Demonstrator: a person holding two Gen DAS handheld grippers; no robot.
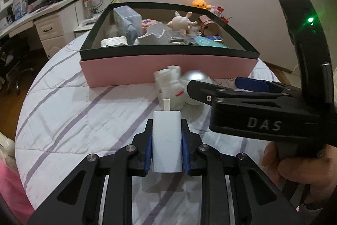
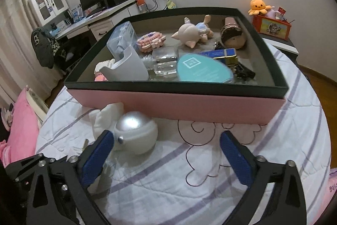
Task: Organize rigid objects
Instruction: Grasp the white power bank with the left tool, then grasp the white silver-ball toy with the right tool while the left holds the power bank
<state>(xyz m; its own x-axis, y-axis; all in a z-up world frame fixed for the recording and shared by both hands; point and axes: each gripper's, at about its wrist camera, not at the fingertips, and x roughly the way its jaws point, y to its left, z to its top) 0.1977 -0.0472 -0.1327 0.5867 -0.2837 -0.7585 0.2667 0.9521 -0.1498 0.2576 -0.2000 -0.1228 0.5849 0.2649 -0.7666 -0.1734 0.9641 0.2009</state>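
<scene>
The left gripper (image 1: 166,140) is clamped on a white charger (image 1: 166,140), blue pads squeezing its flat sides, the plug end poking forward. It's a hard little plastic block, light and stiff, smooth enough that I'd guess it could slip if pinched near a corner, so mid-body across the flats like this looks right.

Just past it on the quilt (image 1: 73,119) lies the astronaut figure (image 1: 171,85), on its side right against the pink box (image 1: 147,71). Its silver helmet (image 2: 134,130) is round and glossy (probably the slipperiest spot to grab), and the white body (image 2: 105,117) looks like hard plastic with thin limbs that might snap, so I'd go for the torso instead.

The right gripper (image 2: 166,159) has its jaws spread wide and nothing in them. The left pad (image 2: 96,159) sits just beside the helmet; can't tell if it's touching. The other one is well off over bare quilt.

The box already holds a pile of stuff: cup (image 2: 128,66), teal card (image 2: 204,71), pig toy (image 2: 189,33).
</scene>
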